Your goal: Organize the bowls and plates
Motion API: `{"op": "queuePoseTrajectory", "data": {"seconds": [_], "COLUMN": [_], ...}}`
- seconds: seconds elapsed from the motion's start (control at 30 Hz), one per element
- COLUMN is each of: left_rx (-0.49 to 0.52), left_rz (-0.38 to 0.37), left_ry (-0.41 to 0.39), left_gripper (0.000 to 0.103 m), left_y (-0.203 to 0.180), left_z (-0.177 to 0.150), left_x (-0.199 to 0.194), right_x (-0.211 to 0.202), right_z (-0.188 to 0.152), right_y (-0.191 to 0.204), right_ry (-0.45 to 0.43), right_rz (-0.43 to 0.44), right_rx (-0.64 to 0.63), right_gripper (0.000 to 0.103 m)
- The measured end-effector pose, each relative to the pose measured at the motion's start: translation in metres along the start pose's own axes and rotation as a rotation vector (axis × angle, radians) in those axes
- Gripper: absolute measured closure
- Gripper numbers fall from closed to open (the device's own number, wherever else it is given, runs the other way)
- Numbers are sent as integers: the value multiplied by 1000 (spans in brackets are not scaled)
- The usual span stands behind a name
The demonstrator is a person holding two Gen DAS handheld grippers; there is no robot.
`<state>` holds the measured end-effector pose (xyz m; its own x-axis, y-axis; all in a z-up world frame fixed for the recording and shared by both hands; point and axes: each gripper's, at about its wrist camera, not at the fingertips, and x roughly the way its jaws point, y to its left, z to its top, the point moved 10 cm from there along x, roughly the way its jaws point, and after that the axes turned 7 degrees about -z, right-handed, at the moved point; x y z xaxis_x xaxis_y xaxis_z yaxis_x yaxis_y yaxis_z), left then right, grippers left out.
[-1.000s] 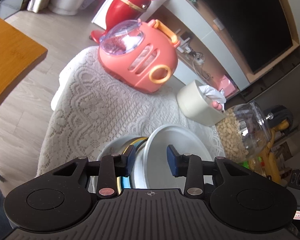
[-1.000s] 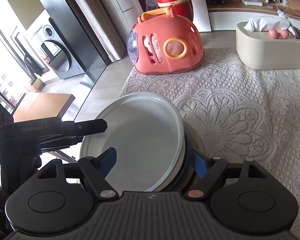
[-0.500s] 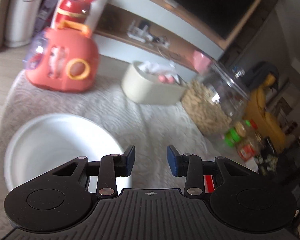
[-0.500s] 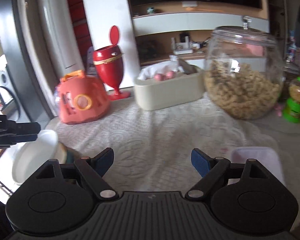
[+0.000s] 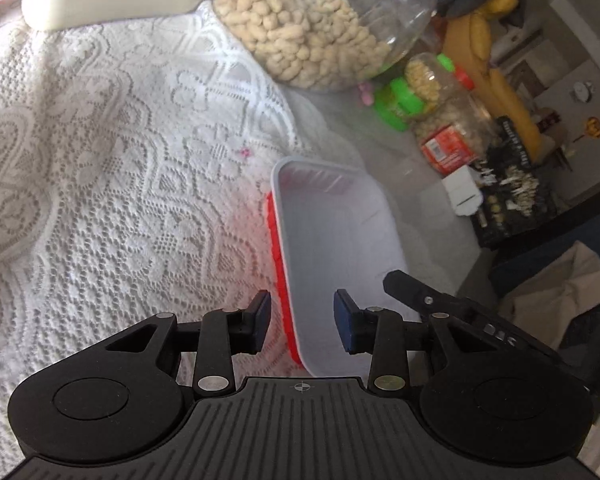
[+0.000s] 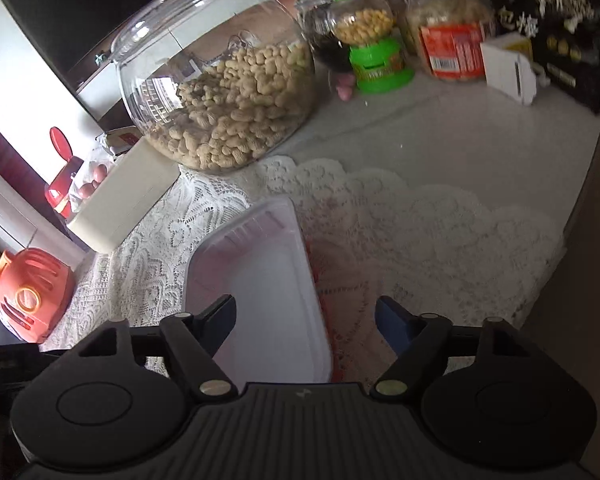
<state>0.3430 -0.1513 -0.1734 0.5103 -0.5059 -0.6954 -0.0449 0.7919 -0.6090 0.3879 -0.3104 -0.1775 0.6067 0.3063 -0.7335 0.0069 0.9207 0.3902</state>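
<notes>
Left wrist view: left gripper [image 5: 302, 320] spread, straddling tray [image 5: 340, 240] rim on lace cloth [image 5: 120, 180]; right gripper [image 6: 305, 320], jaws just narrowing, empty over opposite rim. Risk: uneven pinch tips tray

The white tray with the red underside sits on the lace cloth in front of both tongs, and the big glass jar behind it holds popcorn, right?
Not popcorn: the big glass jar holds peanuts in their shells, clear in the right wrist view. The white tray does sit on the lace cloth.
</notes>
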Motion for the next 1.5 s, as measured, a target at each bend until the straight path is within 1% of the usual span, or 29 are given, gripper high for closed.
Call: {"op": "queuePoseTrajectory", "data": {"seconds": [0.03,0.1,0.13,0.17,0.2,0.27,0.37,0.43,0.57,0.67,0.77,0.83,0.9,0.93,0.97,1.07,1.1,1.2,1.27,1.4,1.5], "left_rx": [-3,-5,-3,-2,4,11,19,22,38,24,1,-12,-16,-19,-22,-24,-21,-23,-33,-44,-56], "left_rz": [-2,-24,-36,-27,1,41,63,85,136,170,193,204,213,213,210,213,219,234,224,202,192], "left_ry": [8,11,14,17,14,10,8,15,13,-2,-32,-55,-81,-92,-98,-94,-90,-86,-80,-72,-69], "left_gripper": [64,66,70,68,69,69,69,70,70,70,71,71,71,71,71,73,74,74,74,74,74], "left_y": [3,5,5,8,13,24,42,57,86,105,120,127,132,134,135,139,140,145,148,150,151], "left_z": [-2,-6,-9,-11,-13,-17,-28,-41,-68,-84,-92,-94,-95,-96,-96,-99,-99,-101,-103,-104,-103], "left_x": [4,10,10,8,3,-15,-48,-77,-127,-151,-161,-163,-163,-161,-159,-154,-153,-153,-153,-152,-151], "right_x": [4,4,2,0,0,-2,-2,-2,-11,-18,-22,-24,-24,-23,-20,-9,-8,-9,-8,-8,-4], "right_z": [-2,-8,-10,-12,-15,-23,-42,-58,-99,-129,-151,-155,-154,-152,-151,-153,-154,-154,-154,-154,-151], "right_y": [0,10,16,21,28,43,68,88,136,167,186,191,189,186,183,170,166,163,162,163,164], "right_ry": [11,31,31,33,46,69,116,152,215,251,261,226,177,160,158,206,223,222,226,247,279], "right_rz": [17,60,79,98,122,151,195,229,315,350,361,338,296,274,256,234,239,263,272,309,352], "right_rx": [3,-12,-27,-38,-46,-65,-91,-111,-218,-304,-380,-409,-426,-429,-429,-386,-367,-343,-337,-310,-239], "right_gripper": [33,36,36,36,34,34,34,34,33,33,33,32,28,28,28,28,26,25,23,13,1]}}
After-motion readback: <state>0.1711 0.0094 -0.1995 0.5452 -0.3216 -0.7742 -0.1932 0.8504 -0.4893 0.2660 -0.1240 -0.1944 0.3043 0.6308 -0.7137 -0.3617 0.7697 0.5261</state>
